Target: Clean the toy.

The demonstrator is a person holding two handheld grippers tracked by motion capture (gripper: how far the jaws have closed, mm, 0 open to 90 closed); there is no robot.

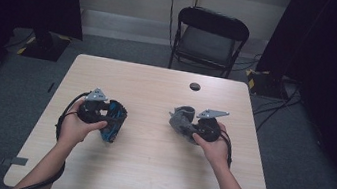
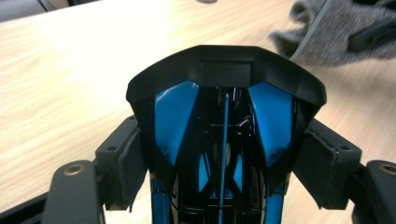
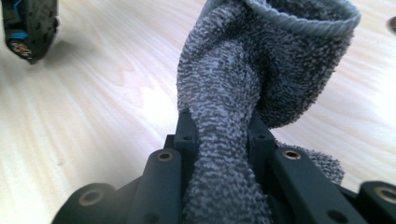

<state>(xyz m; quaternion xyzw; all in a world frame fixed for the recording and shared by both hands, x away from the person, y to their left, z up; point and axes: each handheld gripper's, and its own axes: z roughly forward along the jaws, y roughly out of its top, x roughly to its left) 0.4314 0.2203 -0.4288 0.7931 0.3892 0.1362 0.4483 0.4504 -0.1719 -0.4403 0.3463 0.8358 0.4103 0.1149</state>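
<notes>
A black and blue shoe [image 1: 118,116] is held just above the light wooden table [image 1: 145,172], left of centre. My left gripper [image 1: 105,114] is shut on it. In the left gripper view the shoe [image 2: 224,93] sits between the two pads [image 2: 122,161], which press on its sides. My right gripper [image 1: 191,128] is right of centre, shut on a grey terry sock [image 1: 180,118]. In the right gripper view the sock [image 3: 261,60] rises twisted from the closed right gripper [image 3: 222,135], its ribbed cuff at the top. The shoe's sole [image 3: 28,28] shows far off.
A black folding chair [image 1: 210,35] stands behind the table's far edge. A dark round hole [image 1: 195,86] sits in the tabletop near that edge. Dark curtains hang on both sides, and cables lie on the grey floor at the right.
</notes>
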